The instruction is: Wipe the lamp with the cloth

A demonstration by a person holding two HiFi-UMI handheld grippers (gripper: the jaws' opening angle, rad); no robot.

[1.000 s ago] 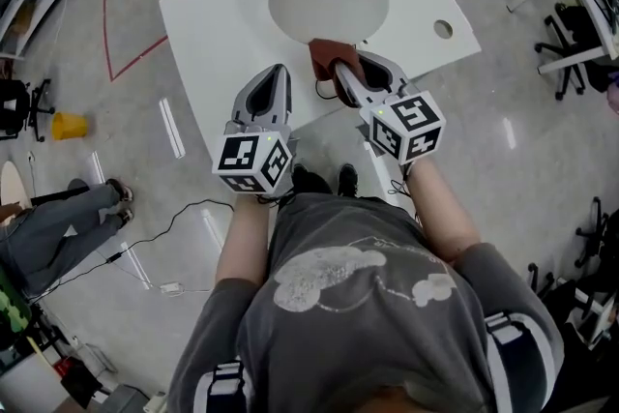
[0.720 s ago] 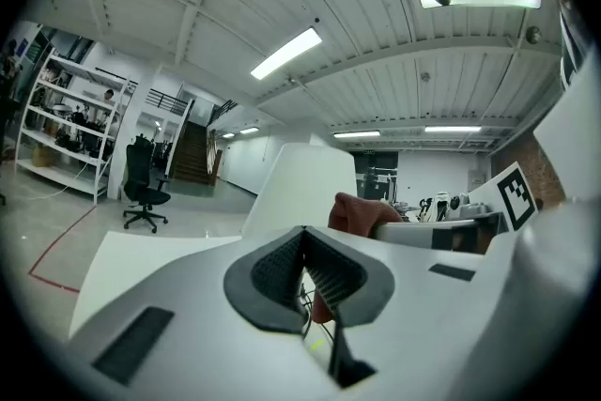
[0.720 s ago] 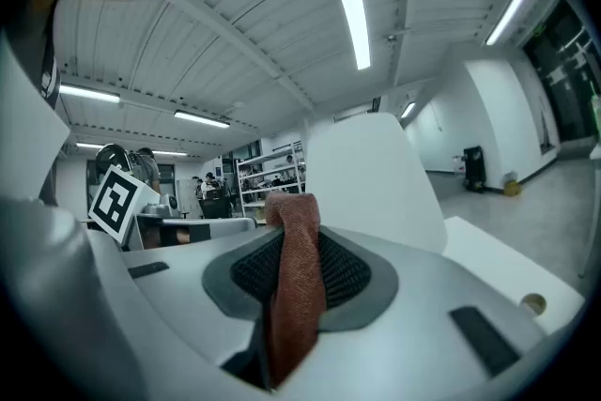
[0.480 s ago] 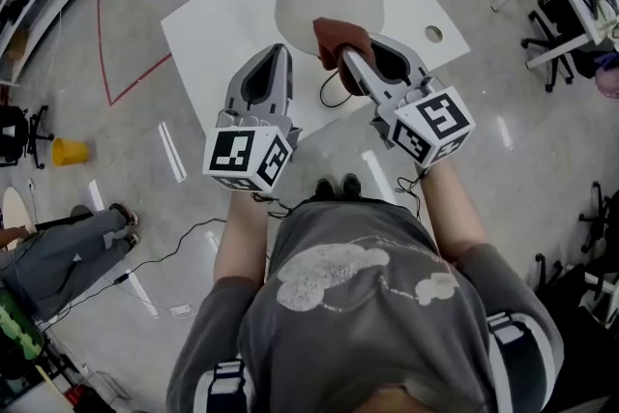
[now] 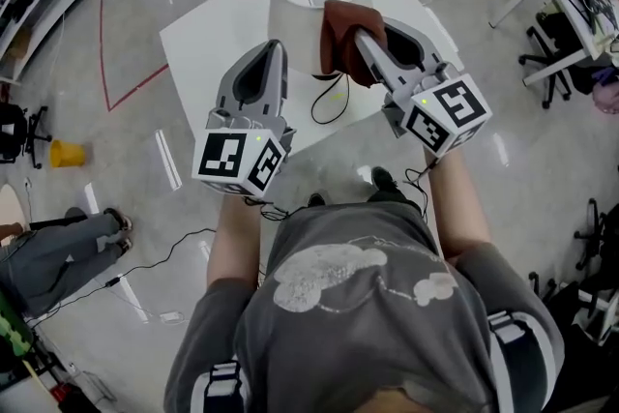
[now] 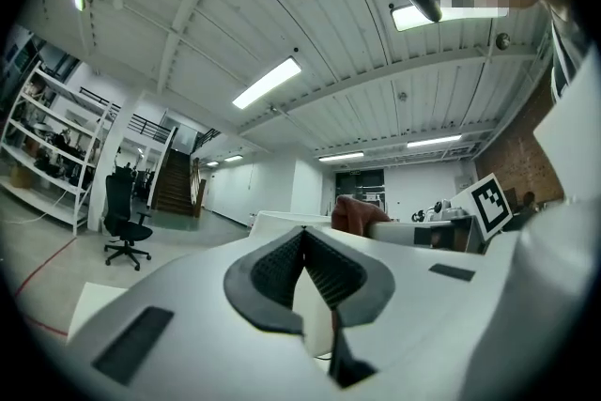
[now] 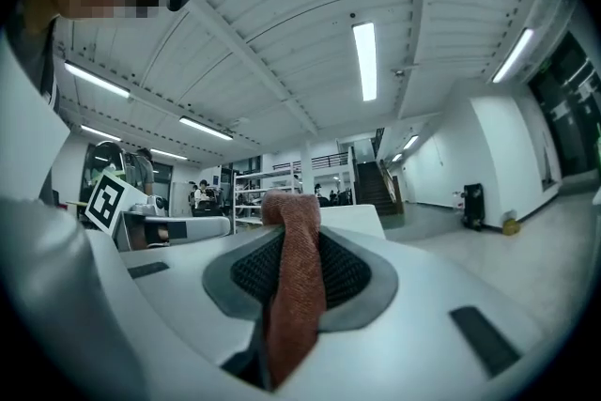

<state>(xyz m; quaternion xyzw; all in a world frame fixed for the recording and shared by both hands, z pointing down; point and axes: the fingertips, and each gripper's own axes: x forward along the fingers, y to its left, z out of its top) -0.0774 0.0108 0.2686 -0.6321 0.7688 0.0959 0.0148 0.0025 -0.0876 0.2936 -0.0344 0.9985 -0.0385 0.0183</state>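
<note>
A lamp with a white drum shade point(image 5: 314, 0) stands on a white table point(image 5: 208, 29). My right gripper point(image 5: 361, 36) is shut on a brown cloth point(image 5: 343, 39), which hangs against the near right side of the shade. In the right gripper view the cloth point(image 7: 293, 282) is pinched between the jaws of that gripper point(image 7: 293, 244) and droops over them. My left gripper point(image 5: 274, 48) is shut and empty, raised just left of the cloth near the shade's front. In the left gripper view its jaws point(image 6: 302, 238) meet, with the cloth point(image 6: 360, 212) beyond them.
A black cable point(image 5: 327, 103) loops on the table's near edge. A round hole point(image 5: 427, 14) sits in the table at right. A seated person's legs point(image 5: 58, 242) and a yellow object point(image 5: 63, 153) are at left, a desk and chair point(image 5: 566, 10) at right.
Both grippers have risen and moved forward toward the shade. The cloth has gone from low by the lamp's base up to the side of the shade.
</note>
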